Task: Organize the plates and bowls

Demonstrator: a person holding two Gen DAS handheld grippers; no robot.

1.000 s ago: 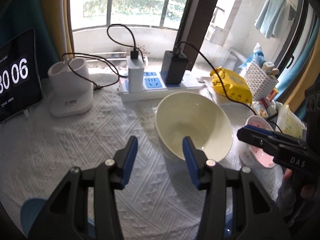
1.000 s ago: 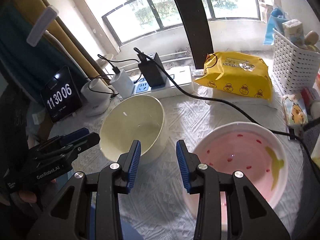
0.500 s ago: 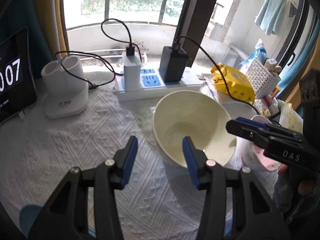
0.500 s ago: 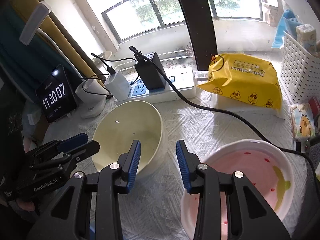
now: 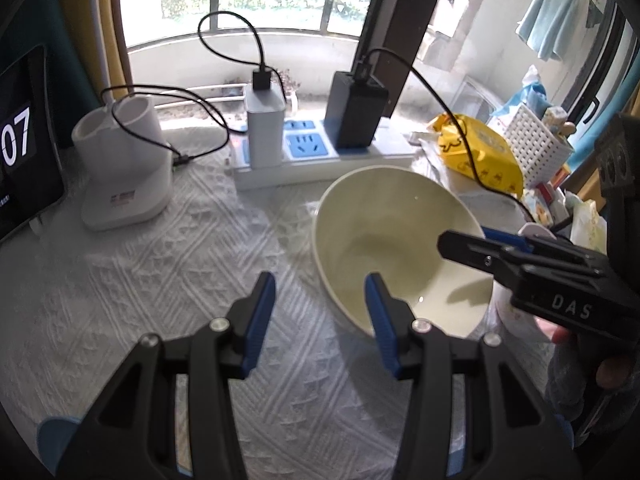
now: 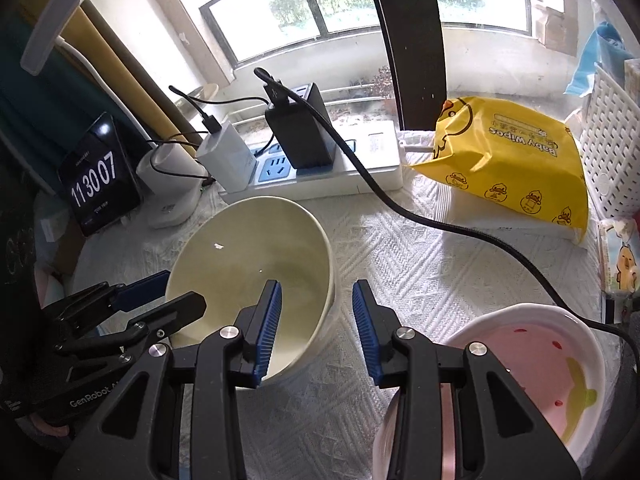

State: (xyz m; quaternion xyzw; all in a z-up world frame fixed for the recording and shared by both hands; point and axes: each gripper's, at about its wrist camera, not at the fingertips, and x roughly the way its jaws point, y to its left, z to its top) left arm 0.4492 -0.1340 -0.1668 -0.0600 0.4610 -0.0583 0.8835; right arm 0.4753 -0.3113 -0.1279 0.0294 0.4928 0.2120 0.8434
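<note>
Both grippers — left [image 5: 320, 300] and right [image 6: 316, 312] — hold their fingers part-open and empty over the desk [image 5: 160, 280], cream bowl [image 6: 256, 264] between them, pink bowl [image 6: 532, 364] at four o'clock.

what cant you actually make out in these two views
- Pink bowl: the left wrist view shows almost none of it, behind the right gripper; the right wrist view cuts off its near side.
- Clock: cut by the left wrist view's edge, only the last digits show.
- White basket: contents beyond the right wrist view's edge.
- Blue object at the left wrist view's bottom corner: too little shows.
</note>
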